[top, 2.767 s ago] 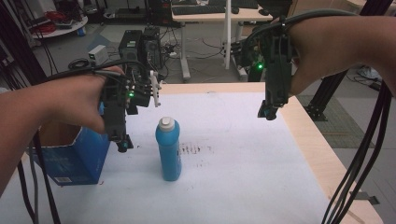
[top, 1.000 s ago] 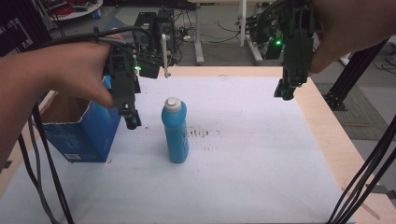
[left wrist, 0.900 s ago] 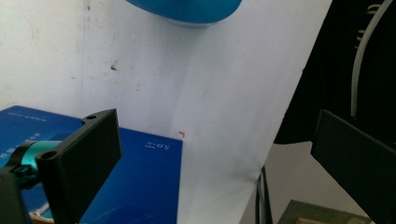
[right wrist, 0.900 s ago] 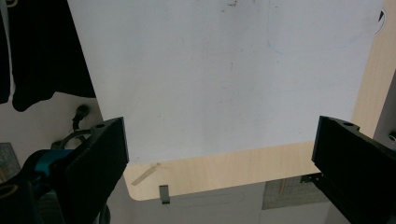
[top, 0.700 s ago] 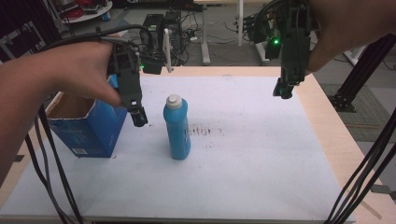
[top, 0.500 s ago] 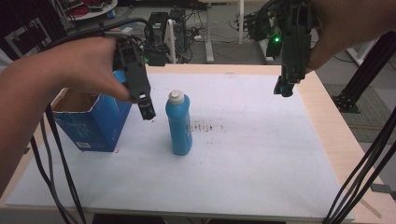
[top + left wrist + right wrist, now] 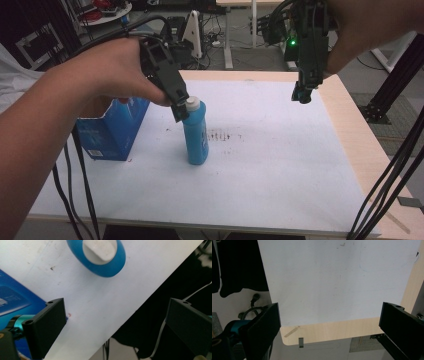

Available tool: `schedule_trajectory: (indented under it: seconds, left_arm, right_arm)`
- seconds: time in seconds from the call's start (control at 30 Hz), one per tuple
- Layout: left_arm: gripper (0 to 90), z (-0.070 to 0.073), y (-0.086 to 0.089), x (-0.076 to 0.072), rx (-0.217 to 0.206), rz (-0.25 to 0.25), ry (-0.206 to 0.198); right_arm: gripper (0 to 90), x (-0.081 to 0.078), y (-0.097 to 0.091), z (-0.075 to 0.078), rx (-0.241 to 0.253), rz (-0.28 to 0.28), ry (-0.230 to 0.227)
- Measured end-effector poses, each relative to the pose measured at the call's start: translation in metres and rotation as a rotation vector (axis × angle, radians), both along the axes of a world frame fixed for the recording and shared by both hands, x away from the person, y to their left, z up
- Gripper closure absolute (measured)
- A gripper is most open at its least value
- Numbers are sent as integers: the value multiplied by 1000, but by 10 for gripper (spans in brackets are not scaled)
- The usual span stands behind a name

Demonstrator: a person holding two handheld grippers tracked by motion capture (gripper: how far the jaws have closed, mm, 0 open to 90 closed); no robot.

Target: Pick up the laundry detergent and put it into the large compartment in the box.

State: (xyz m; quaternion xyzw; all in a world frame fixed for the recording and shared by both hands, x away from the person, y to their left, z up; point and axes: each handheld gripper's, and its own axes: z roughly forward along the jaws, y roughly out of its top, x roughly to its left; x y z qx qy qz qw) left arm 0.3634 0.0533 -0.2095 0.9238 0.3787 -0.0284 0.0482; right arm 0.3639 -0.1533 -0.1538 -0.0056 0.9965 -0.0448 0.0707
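Left claw [image 7: 181, 114] neared capped blue bottle [image 7: 196, 132]; both claws released, right claw [image 7: 301, 96] aloft.

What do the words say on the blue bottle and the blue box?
Nothing can be read.
Blue bottle: its label has dark print, too blurred to read.
Blue box: white print on its side, too small and blurred to read.
White table cover: dark smudges beside the bottle, not letters.

left gripper [image 7: 180, 111] angled down, jaws apart, right gripper [image 7: 301, 96] raised, jaws apart
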Motion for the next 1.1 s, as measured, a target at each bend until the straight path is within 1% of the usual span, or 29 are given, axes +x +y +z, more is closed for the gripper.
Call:
schedule_trajectory:
  seconds: [0.03, 0.07, 0.1, 0.2, 0.23, 0.27, 0.3, 0.33, 0.37, 0.47, 0.57, 0.63, 0.73, 0.8, 0.83, 0.93, 1.0, 1.03, 1.07, 1.1]
  left_arm:
    - [33, -2, -2, -1, -8, 28, 8]
    - [33, -2, -3, 0, 3, 35, 24]
    - [33, -3, -5, -1, -1, 64, 25]
    - [33, -3, -5, 0, 4, 76, 33]
    - [33, -2, -7, 2, -17, 127, 36]
    - [33, -3, -9, 3, -28, 141, 31]
    - [33, -4, -11, 4, -34, 147, 33]
    - [33, -4, -12, 5, -39, 154, 43]
    - [33, -6, -13, 6, -43, 185, 45]
    - [33, -7, -15, 10, -36, 228, 46]
    - [33, -8, -18, 15, -25, 253, 27]
    - [33, -9, -20, 18, -20, 289, 23]
    - [33, -12, -23, 21, 6, 339, 21]
    - [33, -15, -25, 22, 16, 376, 12]
    - [33, -16, -27, 23, 19, 386, 10]
    - [33, -17, -31, 25, 15, 410, 18]
    - [33, -18, -32, 27, 11, 440, 42]
    - [33, -19, -32, 27, 9, 459, 47]
    - [33, -19, -32, 29, 10, 481, 42]
    - [33, -19, -33, 29, 2, 503, 34]
  right_arm:
    - [27, -1, 0, 0, -2, 2, -1]
    - [27, -2, 0, 0, -5, 2, -1]
    - [27, -3, -1, 0, -5, 4, -1]
    - [27, -3, -1, 0, -7, 5, -1]
    - [27, -4, -2, 1, -10, 12, -1]
    - [27, -6, -3, 3, 4, 6, -1]
    - [27, -7, -3, 4, 5, 11, -2]
    - [27, -8, -4, 4, 4, 7, -4]
    - [27, -8, -4, 4, 6, 13, -4]
    - [27, -11, -4, 5, 2, 13, -8]
    - [27, -14, -4, 5, 2, 11, -9]
    - [27, -15, -3, 6, 3, 11, -11]
    - [27, -15, -3, 7, 4, 12, -15]
    - [27, -15, -3, 7, 6, 6, -15]
    - [27, -14, -3, 7, 3, 6, -15]
    - [27, -15, -2, 5, -8, 8, -18]
    - [27, -15, -2, 6, -8, 10, -15]
    - [27, -15, -1, 6, -7, 10, -15]
    - [27, -15, -1, 6, -4, 6, -15]
    - [27, -15, 1, 5, -6, 4, -15]
